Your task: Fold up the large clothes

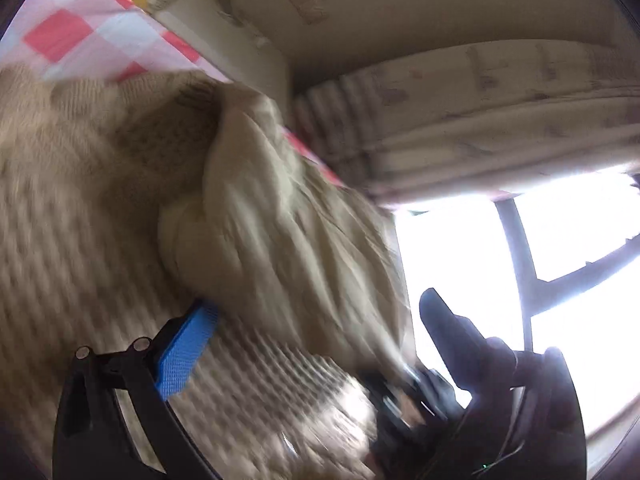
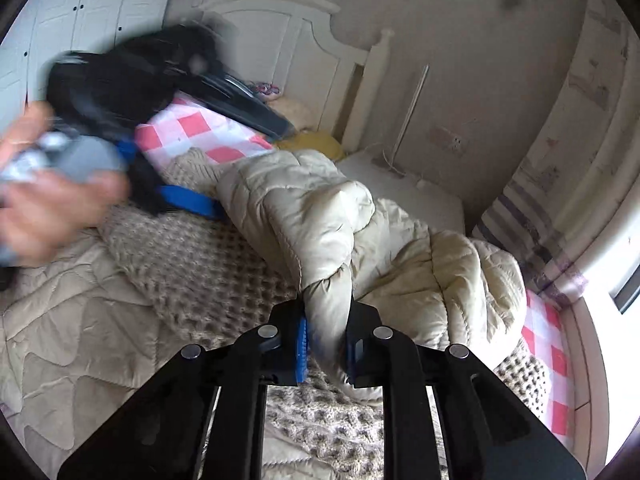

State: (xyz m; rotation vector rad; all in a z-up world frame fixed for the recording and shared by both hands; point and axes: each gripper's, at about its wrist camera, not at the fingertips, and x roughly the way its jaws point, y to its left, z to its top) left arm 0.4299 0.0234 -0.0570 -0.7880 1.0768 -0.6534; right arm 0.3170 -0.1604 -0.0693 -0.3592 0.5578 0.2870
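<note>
A cream quilted puffer jacket (image 2: 360,232) lies bunched on a beige knitted blanket (image 2: 208,276) on the bed. My right gripper (image 2: 326,350) is shut on a fold of the jacket, with cloth between its blue pads. My left gripper (image 1: 304,332) is open beside the jacket (image 1: 280,216). Its blue-padded finger (image 1: 186,348) rests on the blanket (image 1: 80,216) at the jacket's edge. It shows blurred in the right wrist view (image 2: 180,200), held by a hand (image 2: 44,204).
A pink-and-white checked sheet (image 2: 200,132) covers the mattress. A white headboard (image 2: 304,36) and a white wardrobe (image 2: 80,4) stand behind. A quilted beige cover (image 2: 76,320) lies at the near left. Striped curtains (image 1: 500,120) hang by a bright window (image 1: 520,260).
</note>
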